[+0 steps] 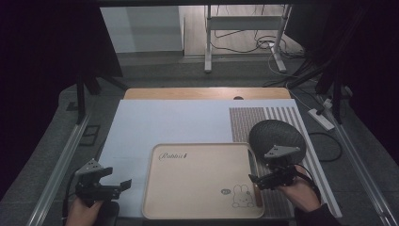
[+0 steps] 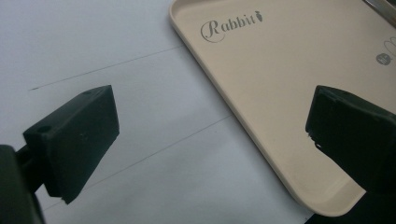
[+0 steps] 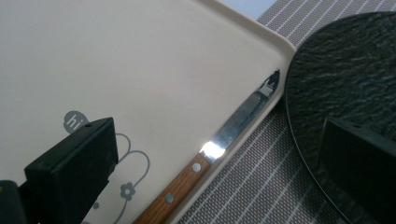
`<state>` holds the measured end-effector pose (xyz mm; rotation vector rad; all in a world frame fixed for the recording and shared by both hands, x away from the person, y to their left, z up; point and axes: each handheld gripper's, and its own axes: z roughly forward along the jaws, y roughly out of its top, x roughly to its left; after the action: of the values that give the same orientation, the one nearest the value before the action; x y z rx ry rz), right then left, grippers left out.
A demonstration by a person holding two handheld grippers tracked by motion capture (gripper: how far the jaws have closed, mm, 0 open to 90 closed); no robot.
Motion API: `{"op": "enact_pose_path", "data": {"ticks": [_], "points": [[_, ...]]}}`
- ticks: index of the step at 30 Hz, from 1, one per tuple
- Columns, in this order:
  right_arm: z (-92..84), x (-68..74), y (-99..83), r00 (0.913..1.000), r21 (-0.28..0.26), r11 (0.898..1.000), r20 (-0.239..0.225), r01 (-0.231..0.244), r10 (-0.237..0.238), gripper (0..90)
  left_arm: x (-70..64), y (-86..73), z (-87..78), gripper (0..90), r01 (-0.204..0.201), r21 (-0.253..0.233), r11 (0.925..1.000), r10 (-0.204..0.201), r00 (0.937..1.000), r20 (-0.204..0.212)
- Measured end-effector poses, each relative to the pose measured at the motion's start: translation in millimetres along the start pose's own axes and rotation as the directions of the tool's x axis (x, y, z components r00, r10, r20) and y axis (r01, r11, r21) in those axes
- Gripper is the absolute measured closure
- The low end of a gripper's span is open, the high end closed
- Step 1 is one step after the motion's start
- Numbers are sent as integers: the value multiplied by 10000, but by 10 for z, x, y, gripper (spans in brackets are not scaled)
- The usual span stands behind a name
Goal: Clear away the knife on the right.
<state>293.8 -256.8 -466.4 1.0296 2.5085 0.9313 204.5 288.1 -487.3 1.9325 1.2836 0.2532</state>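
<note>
A: What's on the table?
B: A cream tray (image 1: 202,183) near the front edge, on a pale blue sheet (image 1: 164,122). "Rabbit" is printed at its far left corner, a rabbit drawing at its near right. To the right, a striped grey placemat (image 1: 263,117) with a dark round plate (image 1: 276,134) on it, just beside the tray's far right corner.

A: Anything in the tray?
B: A knife (image 3: 219,154) with a wooden handle and two rivets, lying inside along the right rim, blade pointing to the far corner. The rest of the tray floor is bare.

A: Left gripper?
B: The left gripper (image 1: 110,183) is held low over the blue sheet, just left of the tray. Jaws spread wide, nothing between them; in its own view, one sits over the sheet, the other over the tray's near corner.

A: Right gripper?
B: The right gripper (image 1: 266,181) is above the tray's right rim, near the knife handle. Jaws spread apart, holding nothing. In its own view, they straddle the knife, one over the rabbit drawing, the other over the plate.
</note>
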Motion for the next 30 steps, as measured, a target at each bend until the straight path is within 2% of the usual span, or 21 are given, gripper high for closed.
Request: {"op": "enact_pose_path", "data": {"ticks": [14, 30], "points": [[-217, -61, -212, 9969, -323, 9974, 432, -642, 655, 0, 8, 0, -3, 27, 14, -7, 10000, -13, 10000, 58], [-458, -85, -442, 9861, -667, 9893, 963, -1295, 1356, 0, 15, -4, -8, 27, 69, -49, 10000, -69, 10000, 70]]}}
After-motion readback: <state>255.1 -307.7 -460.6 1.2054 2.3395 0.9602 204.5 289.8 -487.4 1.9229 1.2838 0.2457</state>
